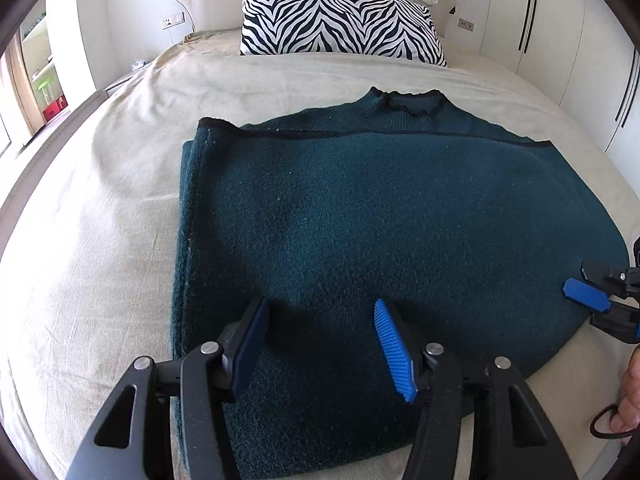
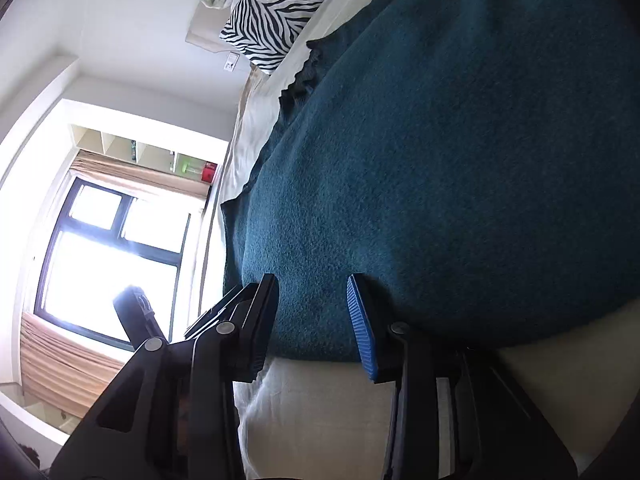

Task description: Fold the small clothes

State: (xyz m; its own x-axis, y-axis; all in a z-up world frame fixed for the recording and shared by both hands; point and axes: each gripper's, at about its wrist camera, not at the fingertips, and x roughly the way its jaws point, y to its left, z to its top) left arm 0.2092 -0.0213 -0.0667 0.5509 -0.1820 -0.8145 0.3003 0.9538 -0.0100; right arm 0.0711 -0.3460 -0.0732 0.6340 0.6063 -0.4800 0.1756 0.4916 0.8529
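A dark teal knitted sweater (image 1: 360,208) lies on the bed, collar (image 1: 412,104) toward the pillow and its lower half doubled up over the body. My left gripper (image 1: 320,306) hovers open above the sweater's near edge, with only flat knit showing between its blue pads. My right gripper (image 1: 592,300) is at the sweater's right edge, rolled on its side. In the right wrist view that gripper (image 2: 312,280) straddles the hem of the sweater (image 2: 440,160). Fabric lies between its fingers (image 2: 360,320), and a gap shows beside each pad.
The beige bedsheet (image 1: 120,240) spreads around the sweater. A zebra-print pillow (image 1: 340,24) and crumpled bedding lie at the headboard. White wardrobe doors (image 1: 560,40) stand at the right and a bright window (image 2: 112,260) is beyond the bed's left side. A hand (image 1: 630,392) shows at the right edge.
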